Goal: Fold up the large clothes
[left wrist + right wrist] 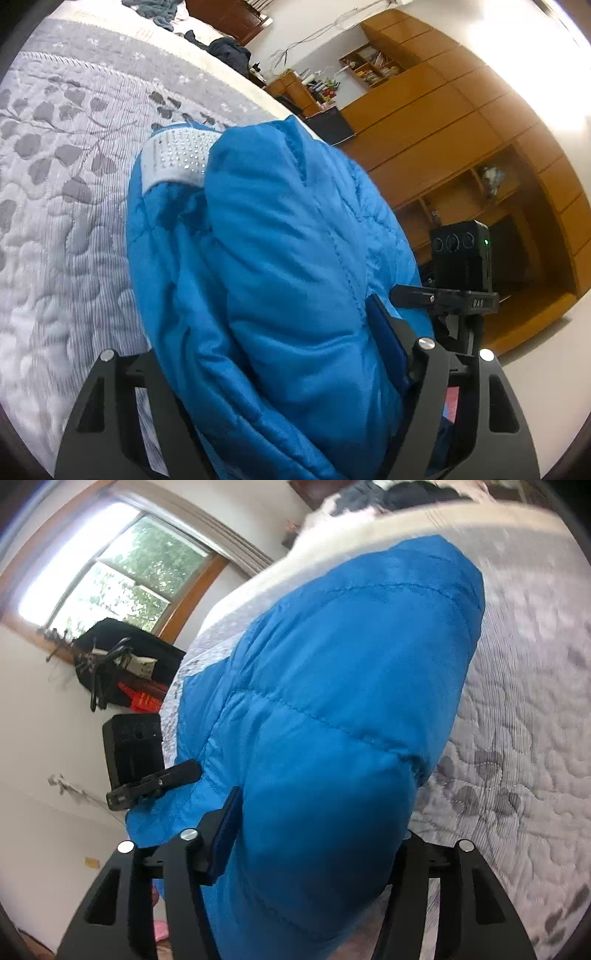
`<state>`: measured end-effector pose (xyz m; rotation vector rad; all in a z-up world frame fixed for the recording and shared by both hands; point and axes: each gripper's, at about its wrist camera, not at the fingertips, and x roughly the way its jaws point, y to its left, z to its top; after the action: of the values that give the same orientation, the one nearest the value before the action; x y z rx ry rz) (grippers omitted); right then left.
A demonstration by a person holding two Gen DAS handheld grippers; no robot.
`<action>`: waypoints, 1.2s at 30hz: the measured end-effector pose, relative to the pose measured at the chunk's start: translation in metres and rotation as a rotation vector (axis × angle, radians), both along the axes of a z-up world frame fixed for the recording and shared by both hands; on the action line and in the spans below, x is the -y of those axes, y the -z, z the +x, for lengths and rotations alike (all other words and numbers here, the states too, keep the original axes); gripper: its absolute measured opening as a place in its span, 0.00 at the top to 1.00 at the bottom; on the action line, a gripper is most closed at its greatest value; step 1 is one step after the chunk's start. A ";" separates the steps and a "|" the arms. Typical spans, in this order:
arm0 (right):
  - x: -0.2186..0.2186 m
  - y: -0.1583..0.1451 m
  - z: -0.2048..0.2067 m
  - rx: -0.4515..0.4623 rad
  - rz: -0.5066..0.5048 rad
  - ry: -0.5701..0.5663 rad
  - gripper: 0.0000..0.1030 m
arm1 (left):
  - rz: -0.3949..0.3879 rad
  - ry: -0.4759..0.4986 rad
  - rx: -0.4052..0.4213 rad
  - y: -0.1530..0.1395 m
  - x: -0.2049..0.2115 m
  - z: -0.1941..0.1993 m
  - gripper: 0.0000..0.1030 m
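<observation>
Left wrist view: left claw (280,369) clenched on a thick bunch of the blue padded jacket (280,236), which fills the space between its fingers; jacket raised over the bed (66,177), whose grey quilt carries a leaf pattern; white studded band (177,158) at the jacket's far end; right claw's camera block (461,258) just beside the jacket on the right; wooden cabinets (461,122) behind.

Right wrist view: right claw (314,849) likewise clamped on the jacket (332,686), blue fabric bulging between its fingers; bed quilt (524,709) to the right; window (114,576) and a black bag (122,657) at left.
</observation>
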<state>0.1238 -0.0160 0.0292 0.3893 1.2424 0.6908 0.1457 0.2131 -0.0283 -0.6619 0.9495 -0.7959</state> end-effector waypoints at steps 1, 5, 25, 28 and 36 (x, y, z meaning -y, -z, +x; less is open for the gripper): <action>0.005 0.011 0.004 -0.018 0.010 0.003 0.39 | 0.004 0.003 0.012 0.008 -0.002 0.000 0.26; 0.014 0.033 0.006 -0.021 0.031 -0.008 0.30 | 0.033 0.012 0.063 0.017 0.003 -0.007 0.23; 0.011 -0.056 -0.112 0.262 -0.170 0.026 0.19 | 0.339 -0.124 0.298 -0.102 -0.030 -0.108 0.18; -0.011 -0.060 -0.130 0.282 -0.202 -0.007 0.19 | 0.445 -0.095 0.336 -0.109 -0.006 -0.116 0.18; -0.019 -0.043 -0.137 0.247 -0.214 -0.019 0.19 | 0.547 -0.059 0.219 -0.061 -0.008 -0.119 0.19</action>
<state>-0.0130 0.0028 0.0727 0.1112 1.0727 0.5958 0.0262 0.2209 0.0328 -0.1219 0.8890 -0.5086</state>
